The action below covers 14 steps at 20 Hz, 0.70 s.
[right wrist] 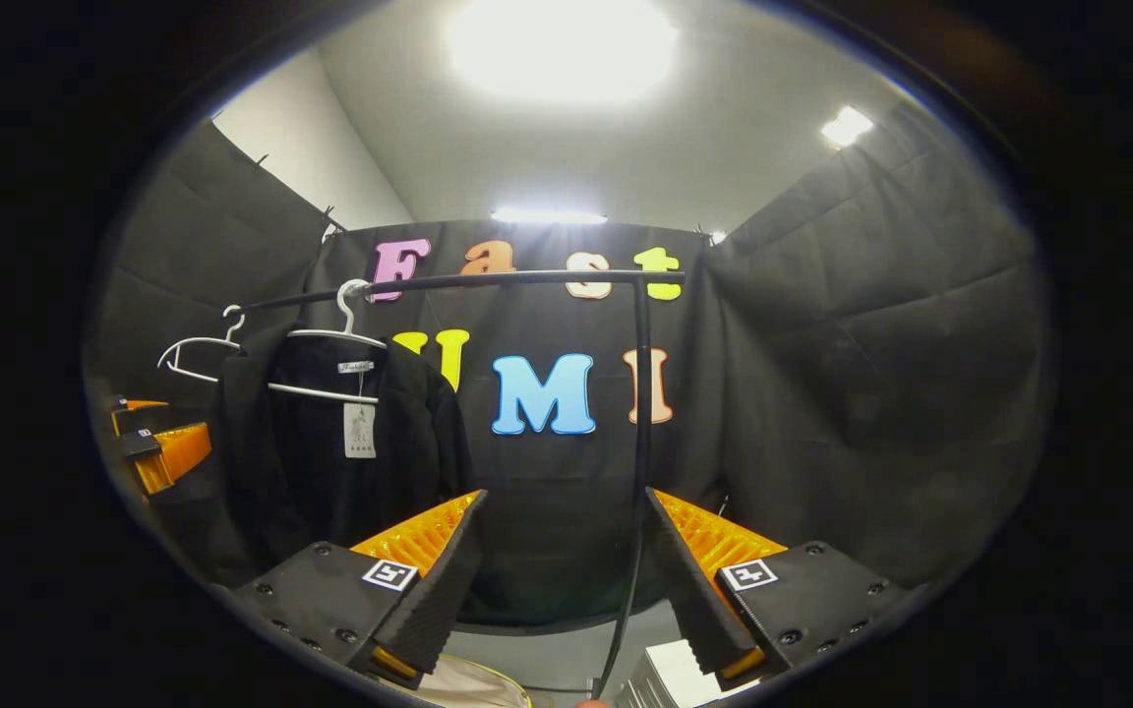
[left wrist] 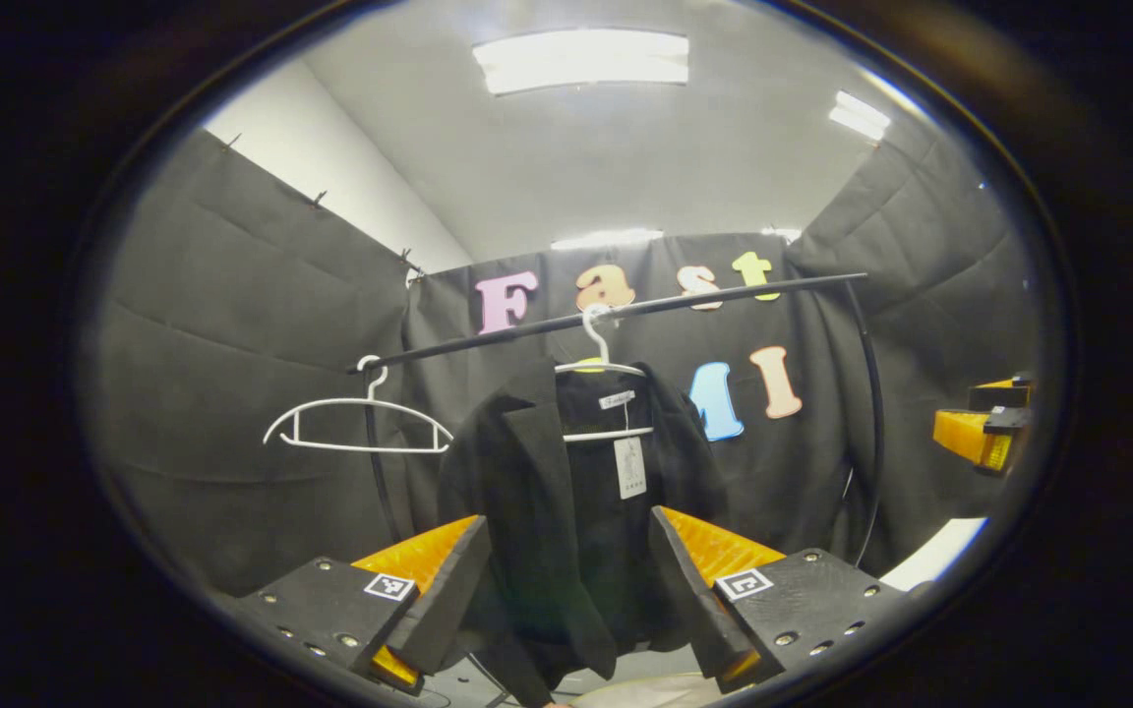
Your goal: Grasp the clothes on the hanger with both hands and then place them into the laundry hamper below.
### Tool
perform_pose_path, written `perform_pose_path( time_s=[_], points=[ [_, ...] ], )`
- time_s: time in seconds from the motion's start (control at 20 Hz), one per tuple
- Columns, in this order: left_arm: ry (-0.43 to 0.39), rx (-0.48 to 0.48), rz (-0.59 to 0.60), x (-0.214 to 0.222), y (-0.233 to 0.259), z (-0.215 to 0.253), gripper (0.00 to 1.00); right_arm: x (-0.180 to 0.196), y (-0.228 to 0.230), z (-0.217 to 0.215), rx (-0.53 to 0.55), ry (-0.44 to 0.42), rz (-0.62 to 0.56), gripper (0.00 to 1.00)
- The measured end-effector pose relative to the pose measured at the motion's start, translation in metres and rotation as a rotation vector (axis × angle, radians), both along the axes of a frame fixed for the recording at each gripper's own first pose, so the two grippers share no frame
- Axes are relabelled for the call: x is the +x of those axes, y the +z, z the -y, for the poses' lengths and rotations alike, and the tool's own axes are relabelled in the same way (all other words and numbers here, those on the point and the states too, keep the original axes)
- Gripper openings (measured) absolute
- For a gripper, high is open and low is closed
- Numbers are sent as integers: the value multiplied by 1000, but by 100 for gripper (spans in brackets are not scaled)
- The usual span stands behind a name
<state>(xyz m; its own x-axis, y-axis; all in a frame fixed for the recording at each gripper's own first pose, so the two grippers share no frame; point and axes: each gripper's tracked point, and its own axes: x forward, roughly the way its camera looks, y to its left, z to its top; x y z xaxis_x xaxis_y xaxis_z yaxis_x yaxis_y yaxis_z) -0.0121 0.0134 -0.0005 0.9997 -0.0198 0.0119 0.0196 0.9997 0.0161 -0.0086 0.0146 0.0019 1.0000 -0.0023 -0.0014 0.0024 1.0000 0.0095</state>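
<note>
A black jacket [left wrist: 566,511] hangs on a white hanger [left wrist: 604,393] from a black rail [left wrist: 626,310] that runs across the booth; a paper tag [left wrist: 630,467] dangles at its open front. In the left gripper view the left hand-held gripper [left wrist: 566,590] is released, its two fingers spread wide apart in front of the jacket's lower part, and whether they touch the cloth cannot be told. An empty white hanger [left wrist: 358,425] hangs farther left on the same rail. At the right edge of that view the right hand-held gripper [left wrist: 984,433] shows, well apart from the jacket.

In the right gripper view the right hand-held gripper [right wrist: 566,580] is also released, fingers wide apart and grasping nothing, pointing at the rail's upright post [right wrist: 640,442]. The jacket [right wrist: 330,452] hangs off to the left there, with the left hand-held gripper [right wrist: 158,447] just beside it. A pale curved rim [right wrist: 473,683] shows at the bottom edge, too cut off to identify
</note>
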Motion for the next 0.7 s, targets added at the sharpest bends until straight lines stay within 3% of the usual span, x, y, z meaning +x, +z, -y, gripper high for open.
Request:
perform_pose_path(
  time_s=[0.45,0.7],
  points=[
    [19,3,22,-5,15,-21,94,1,10,-35,17,74,15,96],
    [31,6,23,5,22,-20,94,22,16,-57,33,141,16,96]
  ],
)
